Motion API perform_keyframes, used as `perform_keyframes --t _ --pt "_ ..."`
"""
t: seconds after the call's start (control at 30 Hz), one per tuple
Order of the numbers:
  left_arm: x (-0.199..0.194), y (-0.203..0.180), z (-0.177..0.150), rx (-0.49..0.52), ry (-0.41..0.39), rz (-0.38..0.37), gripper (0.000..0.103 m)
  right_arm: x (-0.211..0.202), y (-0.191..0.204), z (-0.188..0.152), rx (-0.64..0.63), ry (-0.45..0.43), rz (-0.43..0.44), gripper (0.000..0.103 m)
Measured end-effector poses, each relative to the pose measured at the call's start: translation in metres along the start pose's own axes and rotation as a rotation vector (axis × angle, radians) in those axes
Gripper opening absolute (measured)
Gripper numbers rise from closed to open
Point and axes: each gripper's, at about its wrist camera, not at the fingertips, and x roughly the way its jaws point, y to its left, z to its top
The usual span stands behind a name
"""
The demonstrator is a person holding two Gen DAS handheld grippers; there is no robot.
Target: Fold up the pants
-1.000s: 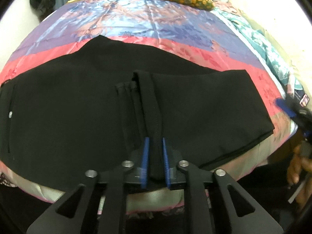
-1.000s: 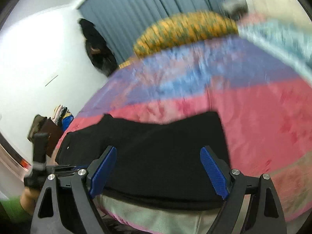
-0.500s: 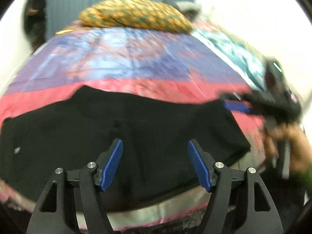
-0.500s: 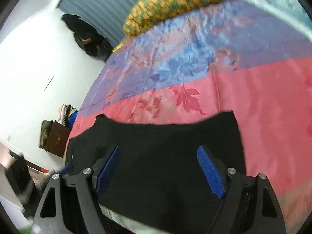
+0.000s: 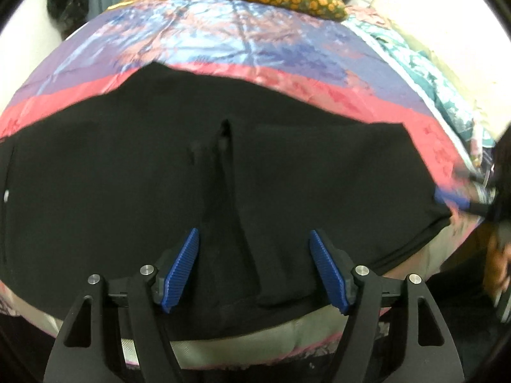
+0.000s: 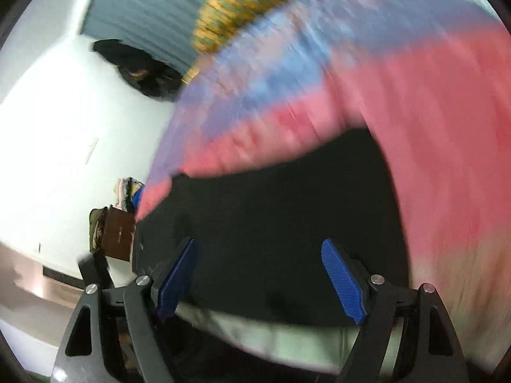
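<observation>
Across the bed (image 5: 287,63) our pants (image 5: 127,191) lie limp and light; both tongs spread, empty, we'd pinch the hems.

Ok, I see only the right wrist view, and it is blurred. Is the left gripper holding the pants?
Observer: No. The left gripper is open, and its pads stand apart without pressing any cloth.
Operator: Do the pants lie flat there?
Observer: Not fully. A raised ridge of cloth runs down the middle of the pants and ends between those pads.
Operator: Where is my right gripper along the pants?
Observer: In the left wrist view the right gripper shows, blurred, at the right-hand end of the pants. I cannot tell whether it touches.
</observation>
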Motion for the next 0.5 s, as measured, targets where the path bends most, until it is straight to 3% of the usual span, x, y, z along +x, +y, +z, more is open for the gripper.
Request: perform_keyframes --t 0.03,0.07,0.17,0.23,0.3,0.4,0.5 --pt "-0.002 0.001 0.0 -0.007 0.0 -0.002 0.074 0.008 -0.009 -0.014 0.011 0.024 -0.04 0.07" --pt "-0.005 0.003 -0.001 -0.015 -0.002 -0.004 0.074 0.005 -0.008 -0.023 -0.02 -0.02 -0.062 0.067" --pt "-0.028 0.009 -0.002 -0.047 -0.039 0.02 0.085 -0.016 0.019 -0.034 -0.147 -0.133 -0.14 0.067" --pt "-0.042 0.015 -0.005 -0.068 -0.087 0.064 0.096 -0.028 0.038 -0.039 -0.235 -0.219 -0.177 0.086" --pt "-0.05 0.021 -0.005 -0.082 -0.12 0.106 0.096 -0.034 0.058 -0.045 -0.335 -0.305 -0.244 0.098" --pt "-0.051 0.029 -0.003 -0.092 -0.112 0.159 0.096 -0.024 0.073 -0.046 -0.417 -0.324 -0.316 0.098" --pt "-0.053 0.035 -0.006 -0.098 -0.121 0.196 0.096 -0.012 0.074 -0.043 -0.398 -0.303 -0.351 0.098"
